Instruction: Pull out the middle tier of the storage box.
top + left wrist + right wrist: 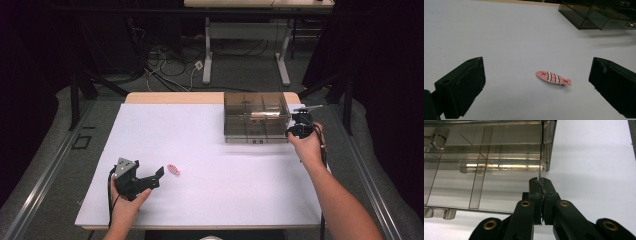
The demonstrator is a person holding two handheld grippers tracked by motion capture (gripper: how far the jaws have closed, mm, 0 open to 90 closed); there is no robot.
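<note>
Your left gripper (159, 176) is sitting in the lower left of the high view, jaws spread wide and holding nothing. In the left gripper view the two black jaws are standing at the lower left and lower right of the frame, and the pink fish-shaped clip (553, 78) is lying flat on the white sheet between them, closer to the right jaw and touching neither. In the high view the clip (173, 169) is lying just beyond the jaw tips, slightly right of them.

Your right gripper (295, 131) is working at the right of the high view, against the near right corner of the clear brown box (256, 120). In the right gripper view its jaws (541, 185) are pressed together, pinching the thin clear lid (540, 171) of the box at its edge, right at the corner.

The box is sitting in the upper right part of the white sheet (210, 150), with dividers splitting it into compartments. Between the clip and the box the sheet is lying open, giving you free room across the middle. The sheet's near edge is running just below your left hand (125, 202), and its right edge is passing close under your right hand (307, 145), so you are working tight to the border there.
</note>
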